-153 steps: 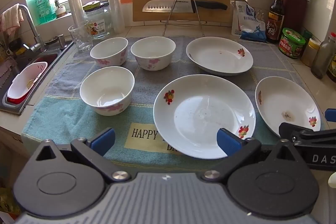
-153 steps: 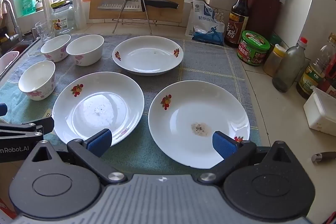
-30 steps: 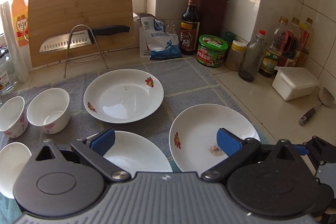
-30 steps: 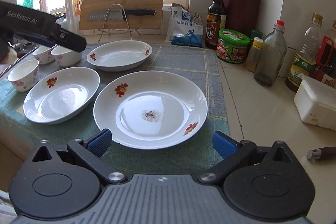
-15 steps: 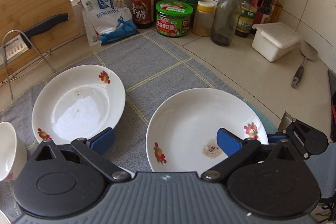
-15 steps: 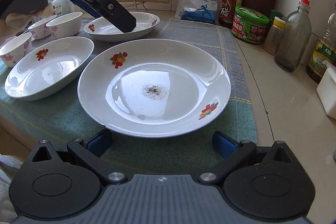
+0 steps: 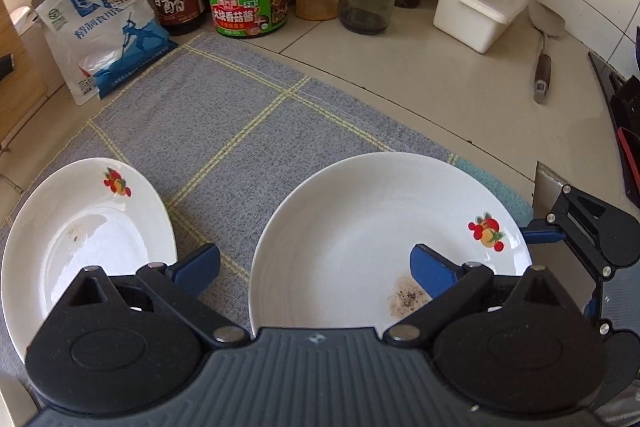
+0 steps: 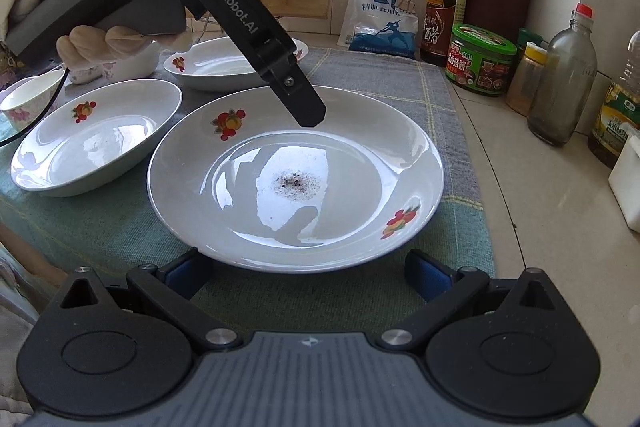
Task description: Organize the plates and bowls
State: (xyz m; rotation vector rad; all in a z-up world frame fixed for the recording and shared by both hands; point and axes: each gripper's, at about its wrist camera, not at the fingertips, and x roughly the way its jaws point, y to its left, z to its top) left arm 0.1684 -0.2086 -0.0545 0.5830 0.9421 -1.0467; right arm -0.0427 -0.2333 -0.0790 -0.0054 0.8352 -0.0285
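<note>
We see the soiled plate (image 8: 296,179) resting on the cloth (image 8: 440,95), nearest the counter's front edge. The left gripper (image 7: 316,267) hangs over this plate with its jaws closing; its left finger is over the cloth, its right finger over the plate's well, so the rim lies between them unpressed. The right gripper (image 8: 308,273) sits at the plate's near rim, fingers (image 8: 424,273) spread wide, gripping nothing. A second plate (image 8: 96,135) lies just beside it.

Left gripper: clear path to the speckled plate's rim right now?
Probably yes. The left gripper hangs over the speckled plate, jaws closing with the plate's near-left rim between them, nothing gripped yet. Nothing blocks it; the right gripper sits open at the opposite edge.
</note>
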